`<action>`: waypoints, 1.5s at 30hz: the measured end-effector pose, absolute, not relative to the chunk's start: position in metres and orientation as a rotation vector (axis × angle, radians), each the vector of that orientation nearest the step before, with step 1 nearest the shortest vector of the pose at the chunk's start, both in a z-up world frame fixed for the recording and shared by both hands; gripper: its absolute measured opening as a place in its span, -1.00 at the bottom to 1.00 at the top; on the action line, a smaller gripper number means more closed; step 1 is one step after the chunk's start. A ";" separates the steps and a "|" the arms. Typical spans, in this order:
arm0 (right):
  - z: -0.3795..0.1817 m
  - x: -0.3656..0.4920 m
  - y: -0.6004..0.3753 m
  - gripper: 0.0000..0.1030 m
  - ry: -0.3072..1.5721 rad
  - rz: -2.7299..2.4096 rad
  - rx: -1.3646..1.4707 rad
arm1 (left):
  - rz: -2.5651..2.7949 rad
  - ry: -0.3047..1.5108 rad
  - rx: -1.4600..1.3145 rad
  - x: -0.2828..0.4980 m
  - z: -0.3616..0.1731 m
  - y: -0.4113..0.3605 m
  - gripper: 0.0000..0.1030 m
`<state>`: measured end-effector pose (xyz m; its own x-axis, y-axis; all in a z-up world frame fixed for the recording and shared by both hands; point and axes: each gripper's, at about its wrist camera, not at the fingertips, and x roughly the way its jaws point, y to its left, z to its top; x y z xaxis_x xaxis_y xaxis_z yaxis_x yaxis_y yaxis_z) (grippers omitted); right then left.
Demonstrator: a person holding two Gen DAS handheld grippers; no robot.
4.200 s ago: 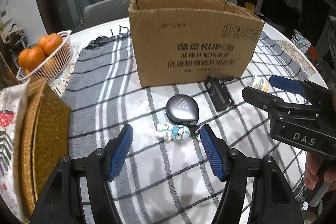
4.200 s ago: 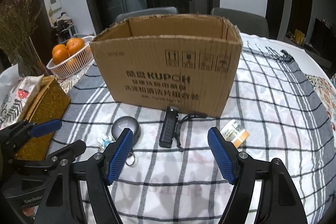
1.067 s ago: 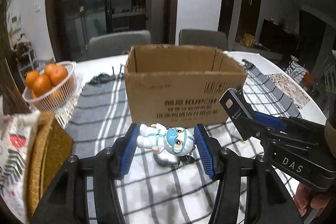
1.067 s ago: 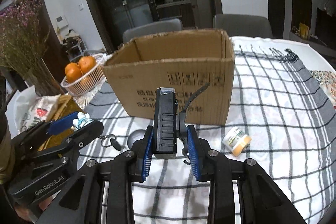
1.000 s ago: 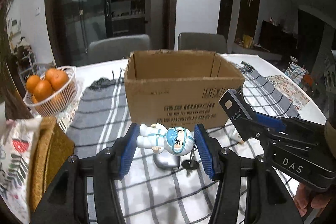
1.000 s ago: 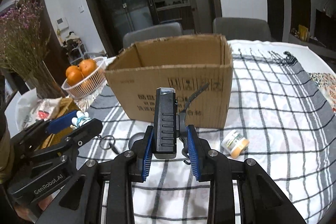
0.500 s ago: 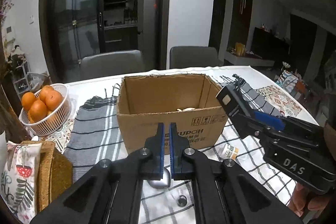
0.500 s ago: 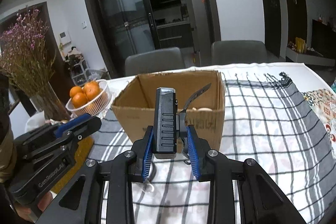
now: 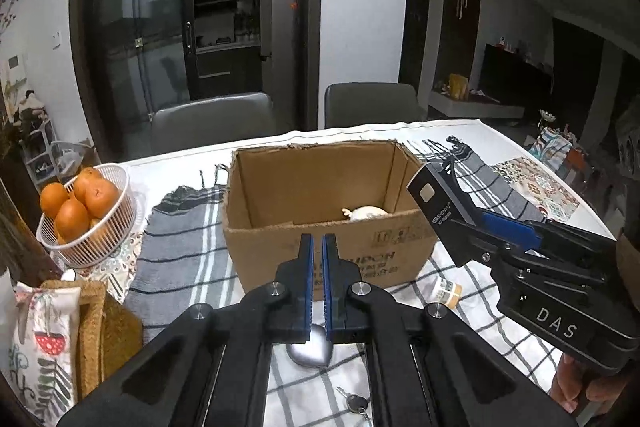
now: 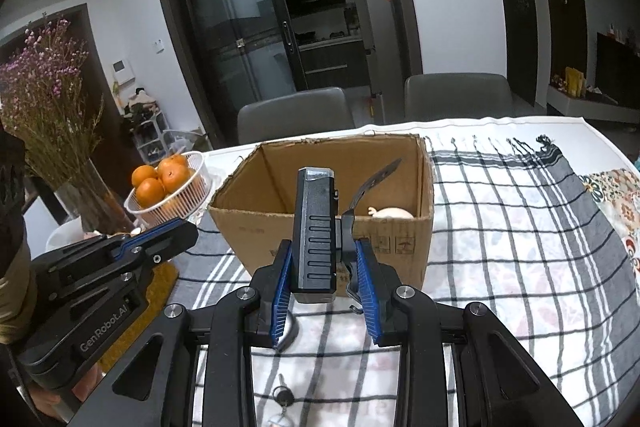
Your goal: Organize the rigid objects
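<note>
— Lettering first, near to far?

— "GenRobot.AI" runs along the body of the left gripper (image 10: 176, 233) in the right wrist view; "DAS" is on the right gripper (image 9: 476, 223) in the left wrist view. The black device (image 10: 314, 231) shows a small label on its end reading something like "SIRUI", too small to be sure. The cardboard box (image 9: 328, 259) reads "...UPOH" above Chinese characters, partly hidden behind the left fingers (image 9: 306, 267).

— And the claws?

— Left one is pressed nearly together, a thin slit between the blue pads, nothing in it. Right one pinches the black device upright between its blue pads, a curved strap sticking up beside it.

— Where do the things lie?

— Keys (image 9: 356, 403) and a grey heart-shaped case (image 9: 310, 351) lie on the checked cloth (image 10: 520, 247) below the grippers. A small bottle (image 9: 446, 291) lies beside the box's right corner. Inside the box sits a pale object (image 10: 390, 213). Oranges (image 9: 76, 205) fill a white basket (image 9: 100, 247) at left.
</note>
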<state>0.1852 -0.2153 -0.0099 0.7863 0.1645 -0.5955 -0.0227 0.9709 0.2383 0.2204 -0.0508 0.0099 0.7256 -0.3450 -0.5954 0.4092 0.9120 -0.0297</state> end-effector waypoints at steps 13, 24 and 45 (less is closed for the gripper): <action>-0.002 0.229 -0.216 -0.38 0.674 0.122 0.185 | -0.386 0.677 0.086 0.264 0.012 -0.051 -0.87; -0.010 0.269 -0.217 -0.38 0.723 0.123 0.164 | -0.356 0.728 0.081 0.296 -0.001 -0.052 -0.87; -0.010 0.272 -0.225 -0.09 0.717 0.048 0.125 | -0.319 0.728 0.082 0.286 -0.009 -0.054 -0.35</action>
